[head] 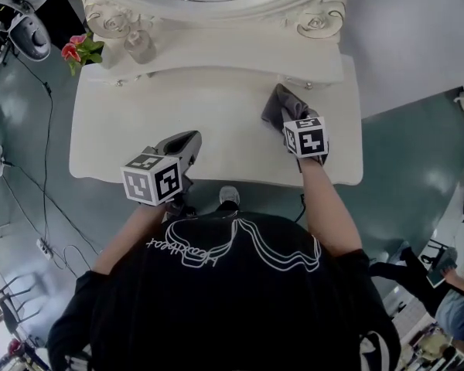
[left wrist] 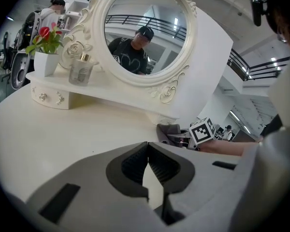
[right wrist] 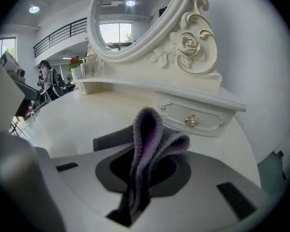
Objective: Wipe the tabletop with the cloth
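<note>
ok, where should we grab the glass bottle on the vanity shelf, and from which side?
Take the glass bottle across its straight body, below the gold cap, jaws level. Come from the front, over the tabletop: it stands upright on the shelf, mirror frame close behind, flower pot at its left. Likely a job for the left gripper, now shut and empty.

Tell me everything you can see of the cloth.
The cloth is dark grey and fleecy, with a purplish inner face. It is folded into upright loops and pinched between the right tongs. One flap seems to rest on the white tabletop, near the small drawer.
</note>
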`<state>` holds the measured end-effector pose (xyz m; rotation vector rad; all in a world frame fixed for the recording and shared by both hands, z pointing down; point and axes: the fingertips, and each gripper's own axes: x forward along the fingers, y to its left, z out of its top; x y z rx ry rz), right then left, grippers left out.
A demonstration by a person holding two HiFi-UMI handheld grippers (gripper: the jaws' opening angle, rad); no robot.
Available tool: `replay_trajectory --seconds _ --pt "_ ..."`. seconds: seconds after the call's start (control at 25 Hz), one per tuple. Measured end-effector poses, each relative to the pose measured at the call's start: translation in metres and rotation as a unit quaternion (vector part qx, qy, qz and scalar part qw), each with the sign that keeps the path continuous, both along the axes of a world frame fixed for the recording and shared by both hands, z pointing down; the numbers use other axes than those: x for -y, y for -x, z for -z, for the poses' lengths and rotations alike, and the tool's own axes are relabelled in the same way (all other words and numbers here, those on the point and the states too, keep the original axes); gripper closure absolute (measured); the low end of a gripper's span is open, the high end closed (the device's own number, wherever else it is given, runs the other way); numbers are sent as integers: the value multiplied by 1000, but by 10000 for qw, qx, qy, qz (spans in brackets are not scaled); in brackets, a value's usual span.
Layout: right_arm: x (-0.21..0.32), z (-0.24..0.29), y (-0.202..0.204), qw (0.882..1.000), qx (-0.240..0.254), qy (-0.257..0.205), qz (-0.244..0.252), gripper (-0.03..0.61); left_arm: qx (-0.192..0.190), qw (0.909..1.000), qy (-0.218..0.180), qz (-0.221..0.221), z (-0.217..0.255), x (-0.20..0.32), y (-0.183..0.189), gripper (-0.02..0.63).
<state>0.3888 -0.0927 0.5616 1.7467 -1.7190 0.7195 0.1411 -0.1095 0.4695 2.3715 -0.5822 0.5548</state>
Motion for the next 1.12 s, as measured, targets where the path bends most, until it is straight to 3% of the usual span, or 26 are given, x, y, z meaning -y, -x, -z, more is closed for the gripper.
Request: replay_trajectory --seconds 0.44,0.76,1.12 --pt "-53 0 -88 9968 -304 64 -734 523 73 9994 -47 -338 1 -12 -35 609" --pt "-98 0 -152 9887 -606 128 -1364 525 80 9982 -71 -592 2 -18 -58 609" --pt "-123 2 -204 9797 -916 366 -1747 525 103 9975 -79 -698 1 -16 -71 609"
